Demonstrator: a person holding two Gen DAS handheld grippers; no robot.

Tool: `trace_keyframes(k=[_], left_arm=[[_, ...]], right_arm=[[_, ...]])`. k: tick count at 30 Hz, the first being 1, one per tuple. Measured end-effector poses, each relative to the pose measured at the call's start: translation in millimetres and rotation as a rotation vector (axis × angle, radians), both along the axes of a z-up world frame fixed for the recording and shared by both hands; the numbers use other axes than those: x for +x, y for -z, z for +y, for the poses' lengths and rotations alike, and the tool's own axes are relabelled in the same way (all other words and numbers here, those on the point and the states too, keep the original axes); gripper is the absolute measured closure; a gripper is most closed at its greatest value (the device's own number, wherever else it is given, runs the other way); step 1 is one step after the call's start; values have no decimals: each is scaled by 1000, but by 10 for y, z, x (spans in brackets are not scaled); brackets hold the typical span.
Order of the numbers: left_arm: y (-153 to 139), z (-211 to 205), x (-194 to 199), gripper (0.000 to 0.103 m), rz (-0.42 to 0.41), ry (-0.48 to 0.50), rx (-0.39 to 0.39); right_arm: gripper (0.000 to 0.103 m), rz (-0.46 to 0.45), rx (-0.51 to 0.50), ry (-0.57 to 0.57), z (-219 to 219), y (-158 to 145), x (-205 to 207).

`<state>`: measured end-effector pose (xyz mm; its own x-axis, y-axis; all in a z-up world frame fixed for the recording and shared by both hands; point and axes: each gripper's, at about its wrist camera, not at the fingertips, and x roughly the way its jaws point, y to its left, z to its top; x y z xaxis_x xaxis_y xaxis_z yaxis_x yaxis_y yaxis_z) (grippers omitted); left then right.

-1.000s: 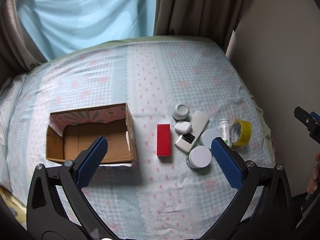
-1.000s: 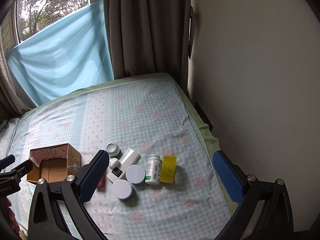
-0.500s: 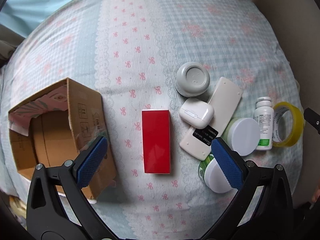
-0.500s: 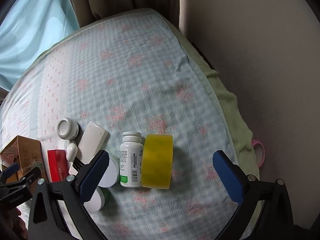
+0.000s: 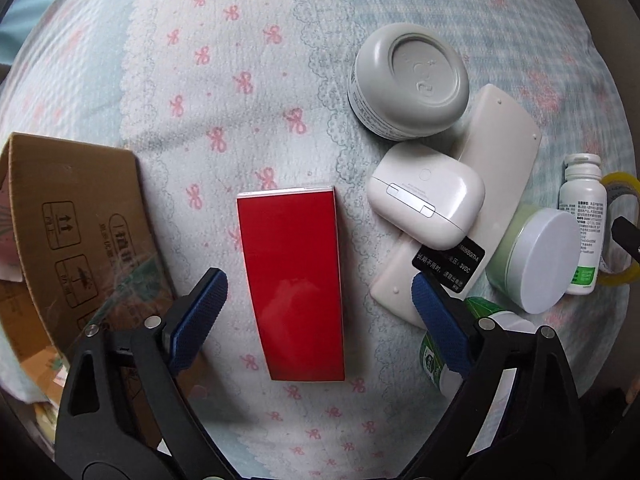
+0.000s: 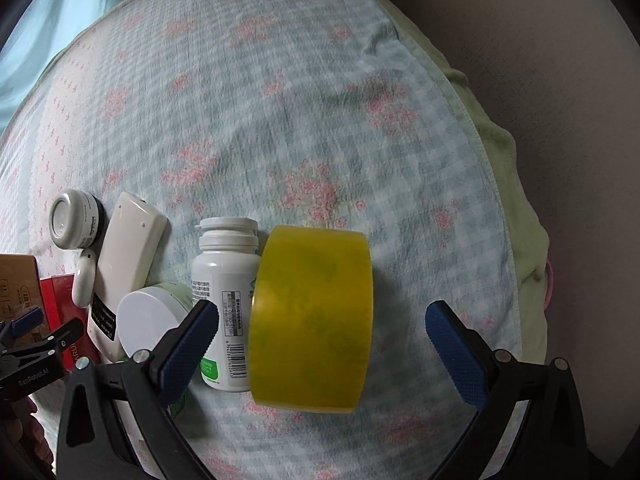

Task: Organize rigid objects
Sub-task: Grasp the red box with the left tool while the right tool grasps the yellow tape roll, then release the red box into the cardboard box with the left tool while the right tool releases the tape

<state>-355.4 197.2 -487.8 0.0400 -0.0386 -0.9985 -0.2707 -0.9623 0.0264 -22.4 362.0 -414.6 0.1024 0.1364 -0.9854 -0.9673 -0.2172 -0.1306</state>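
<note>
The left hand-held gripper (image 5: 318, 306) hangs wide open astride the red box (image 5: 292, 284) lying flat on the bed (image 5: 240, 40); the right hand-held gripper (image 6: 322, 340), equally wide, brackets the yellow tape roll (image 6: 312, 316) (standing on edge). Lower squarely, close on flat sides; beyond, the cardboard box (image 5: 80, 220) waits

A floral bedsheet (image 5: 248, 32) carries a red box (image 5: 294, 284), tape roll (image 6: 312, 320) and cardboard box (image 5: 84, 224).
</note>
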Motion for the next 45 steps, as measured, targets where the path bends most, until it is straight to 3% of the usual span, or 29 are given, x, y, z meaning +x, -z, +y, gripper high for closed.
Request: trace_keyframes(k=[7, 14, 18, 21, 29, 35, 36, 44, 45], left_arm=[[82, -175, -24, 26, -68, -120, 107], [102, -416, -20, 60, -128, -204, 126], [139, -449, 50, 61, -140, -197, 131], [104, -402, 81, 63, -115, -171, 110], [-16, -457, 137, 63, -102, -194, 151], [-296, -450, 206, 63, -75, -219, 207], [-364, -443, 218, 63, -69, -222, 216], [-923, -514, 374, 63, 16, -209, 267], [-1054, -555, 390, 63, 29, -205, 270]], right_arm=[[2, -11, -16, -8, 6, 14, 11], [26, 21, -40, -6, -8, -21, 10], [43, 41, -65, -19, -15, -21, 46], [65, 53, -77, -11, -54, -26, 53], [65, 57, -54, -35, -140, -156, 50], [65, 61, -30, -45, -236, -373, 106], [65, 62, -30, -121, -250, -413, 123], [65, 86, 17, -254, -429, -840, 211], [65, 89, 26, -268, -523, -1061, 116]])
